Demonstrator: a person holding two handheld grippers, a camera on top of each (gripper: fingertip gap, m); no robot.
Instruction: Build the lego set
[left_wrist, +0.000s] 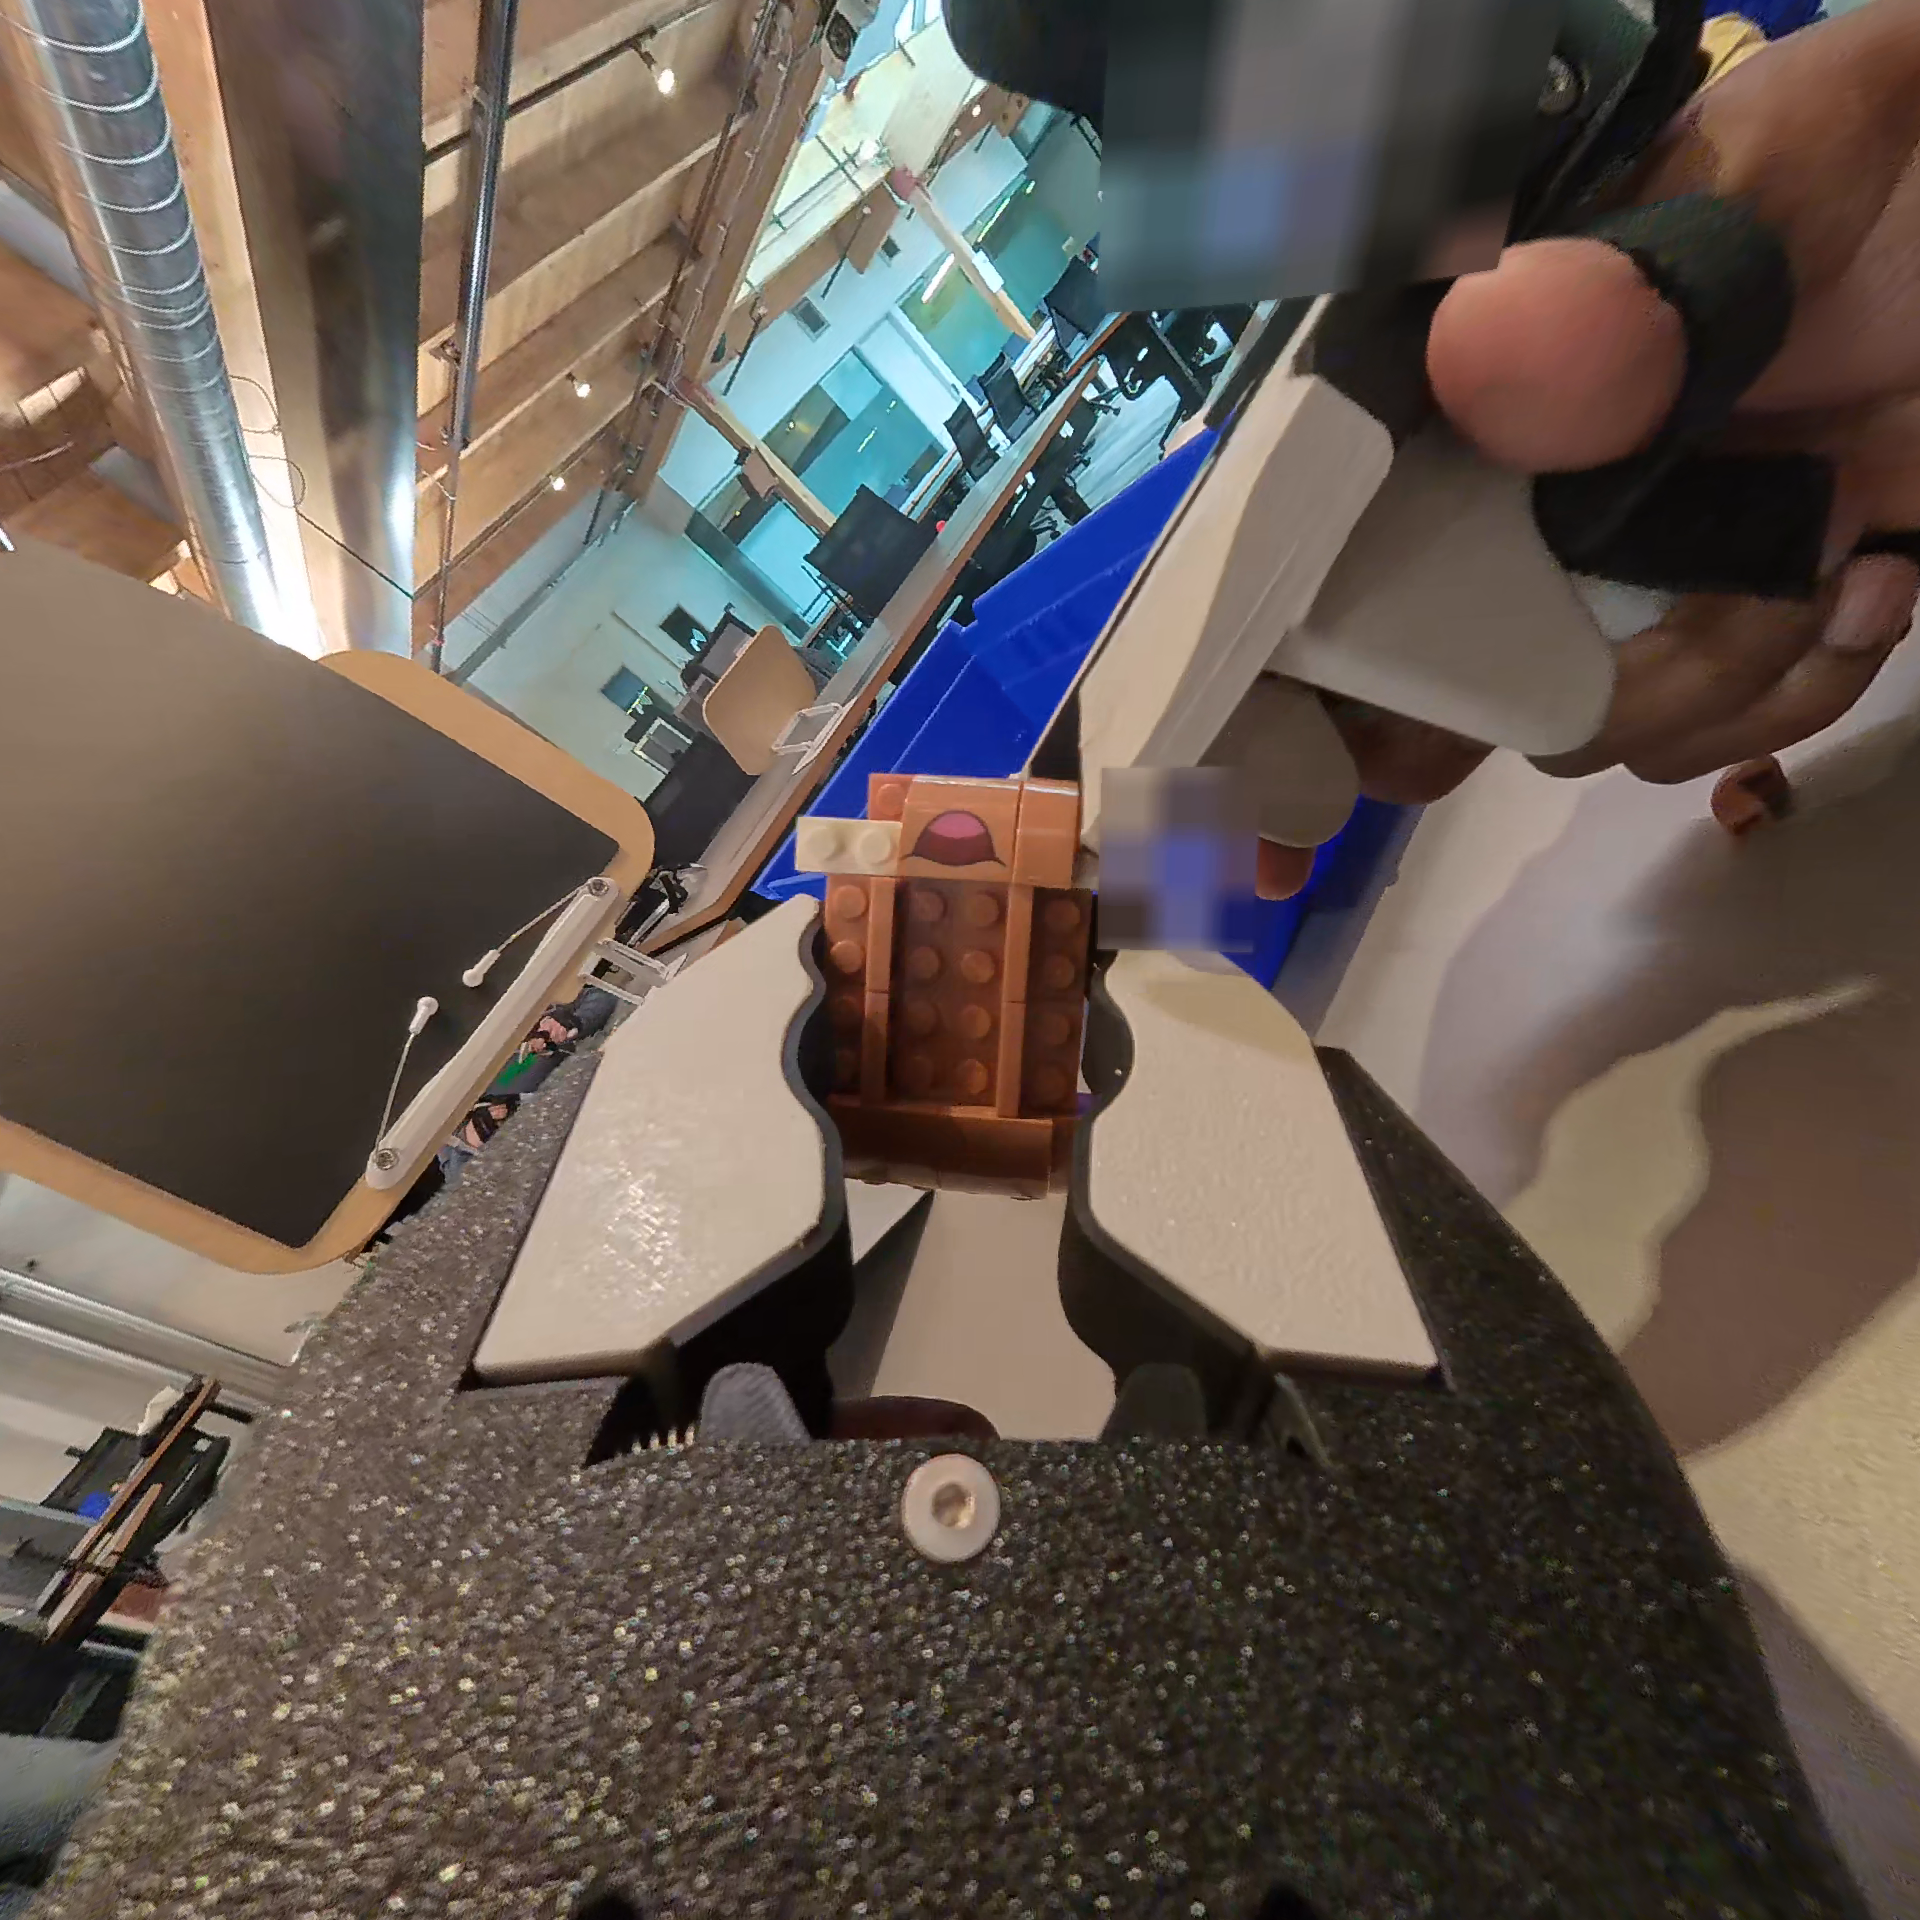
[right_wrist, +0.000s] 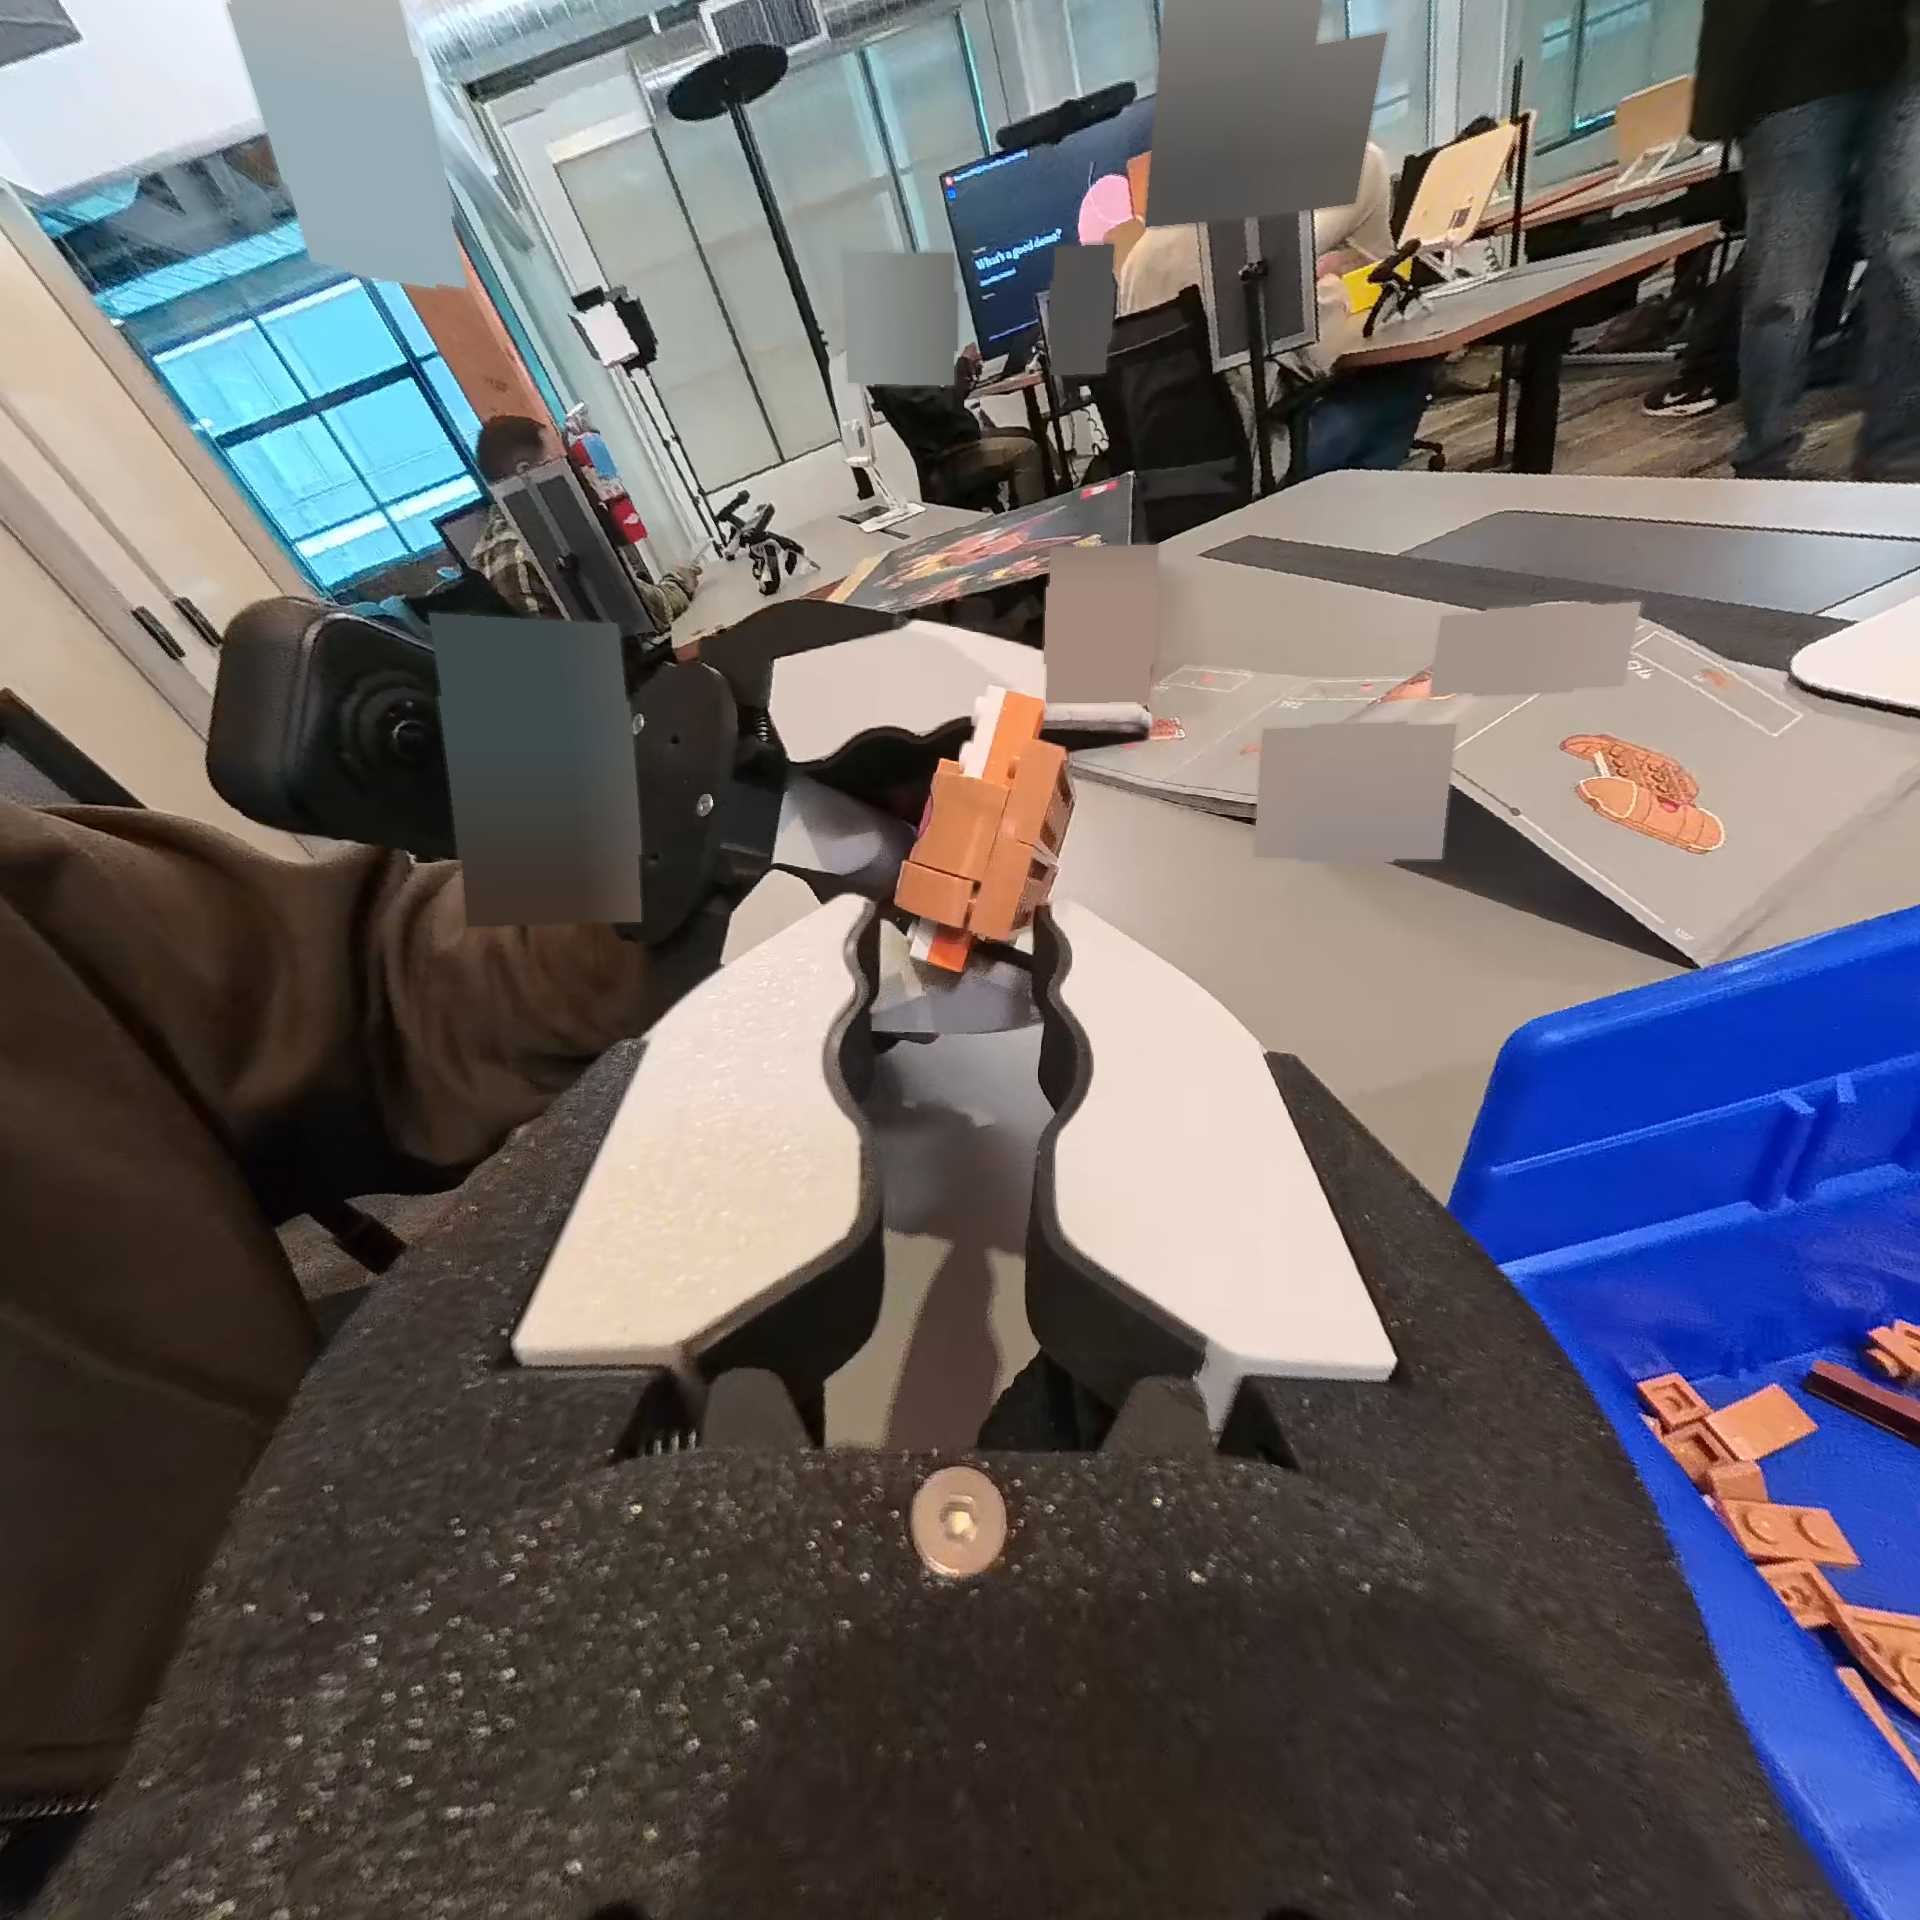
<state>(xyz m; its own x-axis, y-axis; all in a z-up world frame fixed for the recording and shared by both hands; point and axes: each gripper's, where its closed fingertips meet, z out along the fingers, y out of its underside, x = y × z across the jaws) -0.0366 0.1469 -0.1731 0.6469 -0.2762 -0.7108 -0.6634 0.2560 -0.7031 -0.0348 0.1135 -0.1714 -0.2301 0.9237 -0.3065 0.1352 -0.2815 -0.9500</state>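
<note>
Left wrist view: the left gripper (left_wrist: 951, 1023), two pale grey wavy-edged plastic fingers on a speckled black foam-textured body, is clenched on a small tan-and-brown studded lego build (left_wrist: 951, 977), which stands straight ahead between the fingertips. The build's facing side shows a darker brown panel of eight studs flanked by two lighter tan columns; across its far end sits a smooth tile printed with a pink mouth shape and, to its left, one white two-stud plate (left_wrist: 850, 844). Beyond and to the right, the right gripper (left_wrist: 1081, 831) reaches down to the build's far right corner, held by a person's hand (left_wrist: 1662, 436) with black straps around it. Behind the build lies a blue ribbed plastic bin (left_wrist: 997, 707) (its contents are hidden here).

Right wrist view: the right gripper (right_wrist: 956, 935) has its fingertips set at the near end of the same build (right_wrist: 987, 831), just ahead; whether it is truly pinching cannot be told. The left gripper (right_wrist: 831, 800) comes in from the left, a brown sleeve (right_wrist: 260, 987) behind it. To the right, the blue bin (right_wrist: 1662, 1143) holds roughly ten loose tan plates and tiles (right_wrist: 1766, 1496) plus one dark brown strip. Farther ahead on the grey table (right_wrist: 1299, 935) lies an open grey instruction booklet (right_wrist: 1558, 769).
</note>
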